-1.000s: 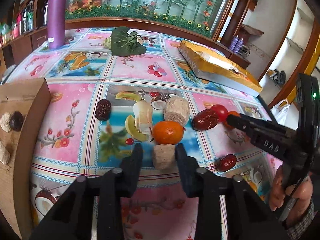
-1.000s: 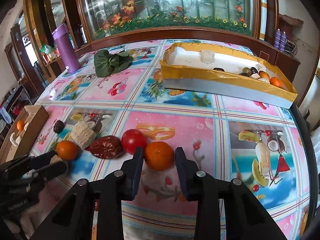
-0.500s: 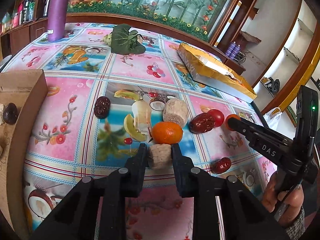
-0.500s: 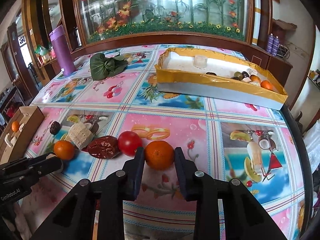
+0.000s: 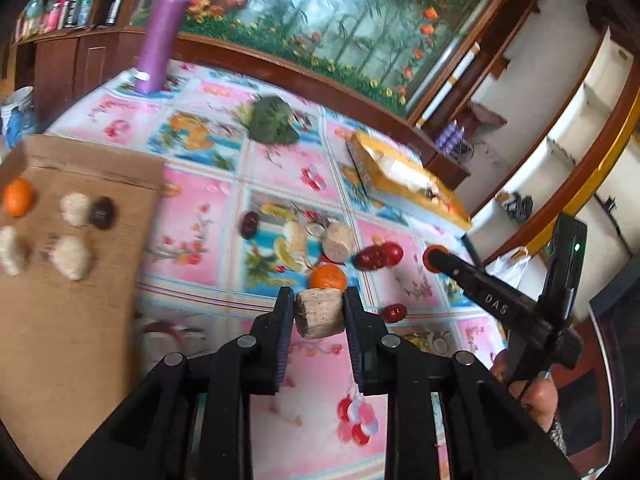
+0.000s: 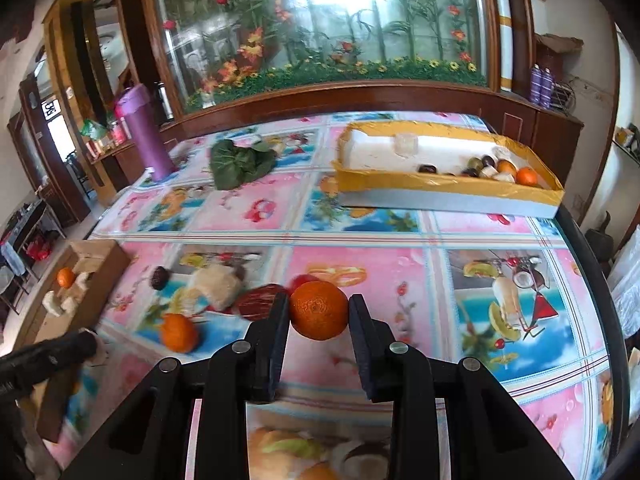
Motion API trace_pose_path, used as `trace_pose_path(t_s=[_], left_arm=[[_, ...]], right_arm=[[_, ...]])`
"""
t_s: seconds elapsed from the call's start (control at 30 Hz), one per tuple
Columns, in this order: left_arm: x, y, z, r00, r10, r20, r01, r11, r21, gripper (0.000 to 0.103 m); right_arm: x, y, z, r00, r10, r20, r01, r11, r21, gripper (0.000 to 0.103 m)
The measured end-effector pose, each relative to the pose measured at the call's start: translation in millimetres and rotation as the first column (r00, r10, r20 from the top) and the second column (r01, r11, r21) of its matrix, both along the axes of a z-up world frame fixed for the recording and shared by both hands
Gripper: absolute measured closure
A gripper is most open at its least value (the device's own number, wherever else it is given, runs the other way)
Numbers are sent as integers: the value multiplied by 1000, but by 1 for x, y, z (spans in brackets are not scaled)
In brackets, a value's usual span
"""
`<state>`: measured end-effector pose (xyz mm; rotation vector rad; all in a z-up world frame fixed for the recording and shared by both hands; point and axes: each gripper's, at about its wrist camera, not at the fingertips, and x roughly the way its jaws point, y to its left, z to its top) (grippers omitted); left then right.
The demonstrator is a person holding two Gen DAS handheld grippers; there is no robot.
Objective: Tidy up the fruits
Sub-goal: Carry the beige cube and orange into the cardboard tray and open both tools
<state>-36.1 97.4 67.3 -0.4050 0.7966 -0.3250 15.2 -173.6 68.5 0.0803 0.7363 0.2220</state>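
Observation:
My left gripper (image 5: 318, 314) is shut on a beige cork-like chunk (image 5: 319, 313) and holds it above the table. My right gripper (image 6: 319, 312) is shut on an orange (image 6: 319, 309), lifted off the table. On the table lie another orange (image 5: 328, 277), a red date (image 5: 367, 257), a tomato (image 5: 392, 253), a second beige chunk (image 5: 338, 242), a dark date (image 5: 250, 224) and a small red date (image 5: 394, 312). The cardboard box (image 5: 72, 280) at left holds an orange, beige chunks and a dark fruit. The yellow-rimmed tray (image 6: 448, 194) holds several fruits.
A purple flask (image 5: 164, 36) and a green leafy vegetable (image 5: 272, 122) stand at the far side of the table. A wooden cabinet with a glass mural runs behind. The table's right edge (image 6: 596, 280) is close to the tray.
Both grippers have closed on their objects and lifted them. The left one has swung left, bringing the cardboard box into view. The right one has risen with the orange.

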Motion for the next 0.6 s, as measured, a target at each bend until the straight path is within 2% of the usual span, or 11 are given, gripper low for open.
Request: trace_pose_path(t_s=[0.07,0.13,0.27,0.4,0.5,0.6], left_arm=[[-14,31,10,998,57,17,-58,998,22,79],[-25,61,15,991,131,22,-132,988,75,79],[-37,119,8,958,287,-9,-278,935,218,79],[-34,161,-10,925,379,-39,-346,878,331,79],[-25,187,-28,905,415,-93,-362,867,342,79],[-22,199,-36,898,422,-125,-364,872,327,79]], right_arm=[[-9,19,12,999,37,21,-37,999,-9,71],[-17,43,24,995,90,40,-89,996,-19,71],[-33,109,38,972,226,61,-223,974,-46,70],[-41,176,34,932,361,34,-360,932,-41,70],[-46,227,23,897,442,3,-441,895,-68,70],[-51,268,9,863,504,-36,-505,858,-92,70]])
